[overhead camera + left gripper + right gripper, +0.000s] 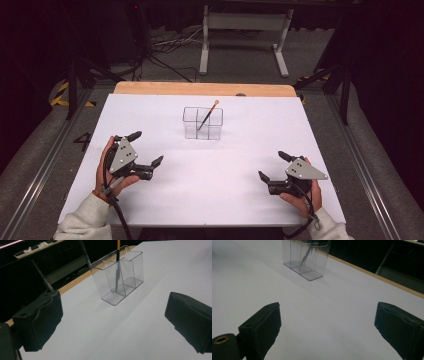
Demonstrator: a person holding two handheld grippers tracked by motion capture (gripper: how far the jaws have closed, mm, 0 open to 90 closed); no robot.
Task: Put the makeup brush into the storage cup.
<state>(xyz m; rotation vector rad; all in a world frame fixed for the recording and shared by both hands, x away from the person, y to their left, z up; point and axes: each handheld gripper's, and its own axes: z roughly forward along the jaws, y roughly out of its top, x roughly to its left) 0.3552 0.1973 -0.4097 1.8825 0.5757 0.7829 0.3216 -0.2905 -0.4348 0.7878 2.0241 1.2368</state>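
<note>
High view: I see a clear divided organizer (202,123) standing upright on the white bench (210,200), toward the far middle, with a thin brush (207,114) leaning in it, its pale handle end tilted up to the right above the rim. The left gripper (148,148) rests near the left edge of the bench, held in a hand (107,170) with a light sleeve; its fingers are spread wide and hold nothing. The right gripper (275,165) sits near the right front, likewise released and empty. Both are well apart from the organizer. Left gripper view: the organizer (120,277) stands ahead between the two parted black fingers (40,322), the brush (117,270) upright in a middle compartment, dark tip down. Right gripper view: fingers (262,327) wide apart over bare bench, organizer (304,257) at upper left, near the wooden far edge (372,275).
</note>
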